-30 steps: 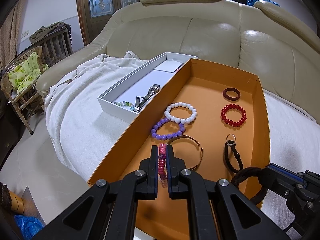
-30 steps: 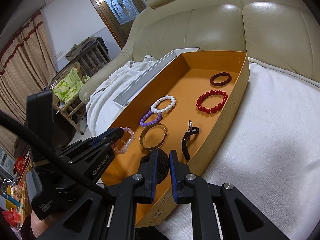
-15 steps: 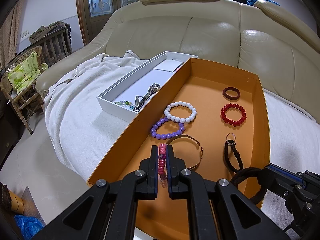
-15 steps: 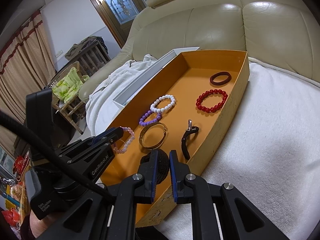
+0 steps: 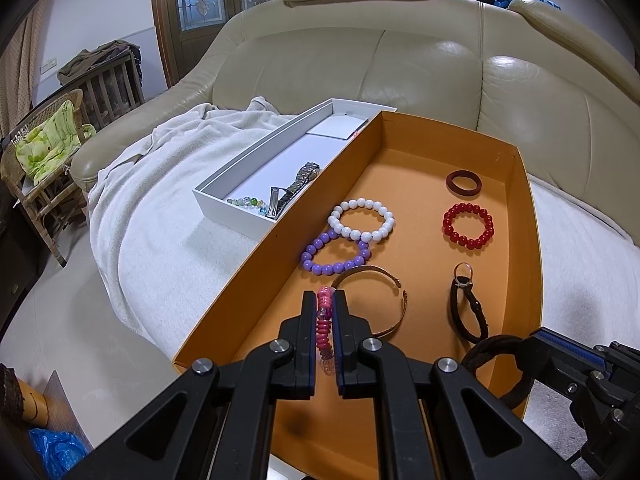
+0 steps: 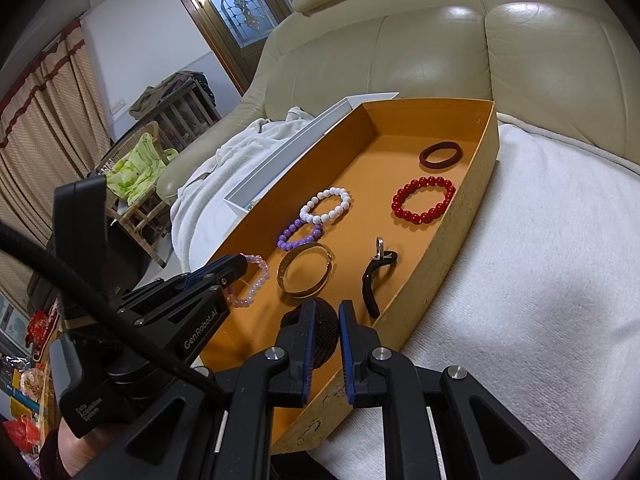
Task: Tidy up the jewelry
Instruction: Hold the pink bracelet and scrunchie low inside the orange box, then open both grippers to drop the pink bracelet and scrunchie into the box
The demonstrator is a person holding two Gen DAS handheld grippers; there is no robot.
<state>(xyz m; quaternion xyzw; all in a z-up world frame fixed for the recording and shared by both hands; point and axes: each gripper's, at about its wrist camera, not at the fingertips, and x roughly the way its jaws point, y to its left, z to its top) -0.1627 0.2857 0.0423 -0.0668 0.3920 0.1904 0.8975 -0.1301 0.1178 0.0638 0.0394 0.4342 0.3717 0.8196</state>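
Note:
An orange box (image 5: pixel 532 248) lies on a white towel on the sofa. In it lie white (image 5: pixel 361 220), purple (image 5: pixel 335 254) and red (image 5: pixel 468 221) bead bracelets, a dark red ring (image 5: pixel 463 183), a gold bangle (image 5: pixel 374 306) and a black leather strap (image 5: pixel 467 308). My left gripper (image 5: pixel 325 312) is shut on a pink bead bracelet (image 5: pixel 324 328) above the box's near left part; the bracelet also shows in the right wrist view (image 6: pixel 252 280). My right gripper (image 6: pixel 325 320) is shut on a dark braided bracelet (image 6: pixel 320 336) at the box's near right corner.
A white box (image 5: pixel 224 196) beside the orange box's left wall holds a metal watch (image 5: pixel 296 188) and a glass bead bracelet (image 5: pixel 248 202). A wicker chair (image 5: pixel 44 152) and a wooden door (image 5: pixel 212 12) stand to the left. The sofa back (image 5: pixel 420 68) rises behind.

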